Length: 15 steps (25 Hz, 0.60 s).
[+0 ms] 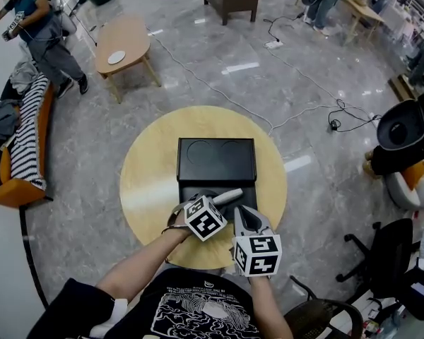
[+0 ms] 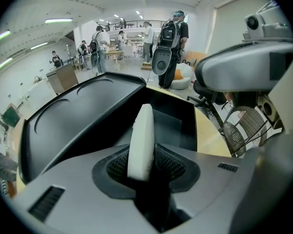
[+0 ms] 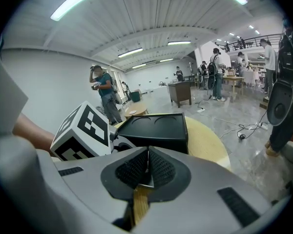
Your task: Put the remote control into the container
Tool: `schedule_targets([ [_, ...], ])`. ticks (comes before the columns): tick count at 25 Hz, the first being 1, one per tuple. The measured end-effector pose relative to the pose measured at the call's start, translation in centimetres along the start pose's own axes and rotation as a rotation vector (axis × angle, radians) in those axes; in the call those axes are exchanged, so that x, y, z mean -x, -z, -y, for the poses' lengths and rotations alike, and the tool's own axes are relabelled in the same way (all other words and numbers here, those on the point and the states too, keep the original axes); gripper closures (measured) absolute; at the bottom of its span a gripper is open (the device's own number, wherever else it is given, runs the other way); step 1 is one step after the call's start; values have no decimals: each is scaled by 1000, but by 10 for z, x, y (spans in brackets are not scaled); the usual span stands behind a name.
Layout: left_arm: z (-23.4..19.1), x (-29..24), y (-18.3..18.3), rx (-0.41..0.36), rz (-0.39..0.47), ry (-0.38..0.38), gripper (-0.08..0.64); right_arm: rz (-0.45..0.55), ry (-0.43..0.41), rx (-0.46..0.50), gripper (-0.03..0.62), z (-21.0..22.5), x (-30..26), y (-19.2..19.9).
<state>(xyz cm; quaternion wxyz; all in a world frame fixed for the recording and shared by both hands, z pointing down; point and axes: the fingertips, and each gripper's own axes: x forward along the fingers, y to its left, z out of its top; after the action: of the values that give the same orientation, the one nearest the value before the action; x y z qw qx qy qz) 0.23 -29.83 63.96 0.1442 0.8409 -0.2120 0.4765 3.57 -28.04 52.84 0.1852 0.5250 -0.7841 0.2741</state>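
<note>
Wearer's clothing: a black T-shirt with white print (image 1: 196, 308) fills the bottom edge of the head view; both bare forearms reach forward from it.
Left gripper (image 2: 141, 165): grey two-jaw tool with a black-and-white marker cube; its dark ribbed pads are clamped on the near end of the remote.
Remote control: slim white plastic remote control (image 2: 141, 133), held edge-on, its free end pointing away from the gripper.
Remote position: in the head view it lies over the near, open section of the container, angled up and to the right. Contact with the container cannot be determined.
Right gripper (image 3: 147, 165): jaws pressed together with nothing between them; it sits just beside the left gripper, on its right, at the near edge of the table.
Container: black rectangular plastic container (image 1: 216, 159); the far half shows a flat panel with two round recesses, the near half is an open compartment.
Support: round light wooden table (image 1: 147, 182) on a grey polished floor; the container stands at its centre.
Surroundings: a small oval wooden side table (image 1: 127, 42) stands well apart at upper left.
</note>
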Motion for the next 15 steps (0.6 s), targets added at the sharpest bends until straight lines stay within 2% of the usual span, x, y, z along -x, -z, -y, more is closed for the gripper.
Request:
schedule_targets([
  [6,3,3,1,-4,-7,3,446,0,-2,0,569,-1,3,2],
  [12,1,12,2,-80,-2,-65,446,4,-9,3,569,-5,4,4],
  [15,3,16,1,-95,5,-80,446,4,-14,4,569,-8,6,6],
])
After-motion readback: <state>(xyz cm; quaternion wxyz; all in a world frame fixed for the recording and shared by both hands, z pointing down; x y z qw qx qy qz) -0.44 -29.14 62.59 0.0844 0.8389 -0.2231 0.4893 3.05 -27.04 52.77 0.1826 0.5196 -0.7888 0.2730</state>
